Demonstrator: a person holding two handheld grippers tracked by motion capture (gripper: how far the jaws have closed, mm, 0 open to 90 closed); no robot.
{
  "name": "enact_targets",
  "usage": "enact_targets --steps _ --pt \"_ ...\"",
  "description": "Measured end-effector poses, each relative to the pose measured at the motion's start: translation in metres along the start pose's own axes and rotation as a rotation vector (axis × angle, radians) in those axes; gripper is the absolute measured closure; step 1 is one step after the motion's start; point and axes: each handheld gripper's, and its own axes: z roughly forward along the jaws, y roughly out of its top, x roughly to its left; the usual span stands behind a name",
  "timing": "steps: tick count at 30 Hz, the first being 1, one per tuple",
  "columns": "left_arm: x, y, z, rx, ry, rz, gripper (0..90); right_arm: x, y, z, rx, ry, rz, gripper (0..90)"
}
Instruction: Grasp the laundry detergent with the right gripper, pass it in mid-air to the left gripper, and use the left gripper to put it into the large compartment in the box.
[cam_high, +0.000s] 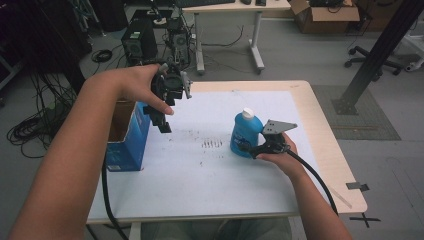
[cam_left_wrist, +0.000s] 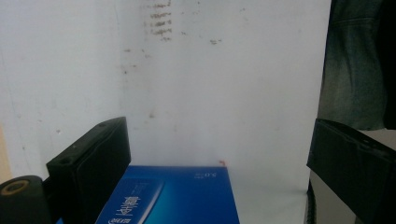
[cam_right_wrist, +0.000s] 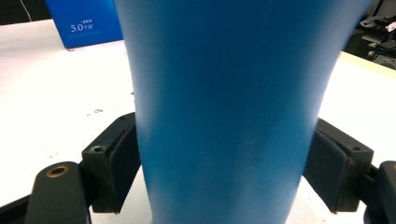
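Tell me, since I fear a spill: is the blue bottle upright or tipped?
Upright: the blue bottle stands on the table, white cap on top, between the right gripper pads.

surface (cam_high: 240, 190): white sheet over a light wooden top, with dark smudges near its middle
floor: grey, running around the surface on all sides
computer towers (cam_high: 140, 42): two dark cases on the floor beyond the far left corner
cables (cam_high: 35, 125): black coils on the floor at the left
white desk (cam_high: 227, 30): stands farther back
cardboard box (cam_high: 325, 15): open, at the far right
office chair base (cam_high: 372, 62): black, right
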Motion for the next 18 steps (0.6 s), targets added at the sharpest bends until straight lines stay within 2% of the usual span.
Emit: enact_targets --steps 18 --pt "0.0014 -0.0003 0.0012 0.002 -0.001 0.0 6.2 -0.0004 -0.0015 0.0029 -0.009 0.004 -0.001 30.1"
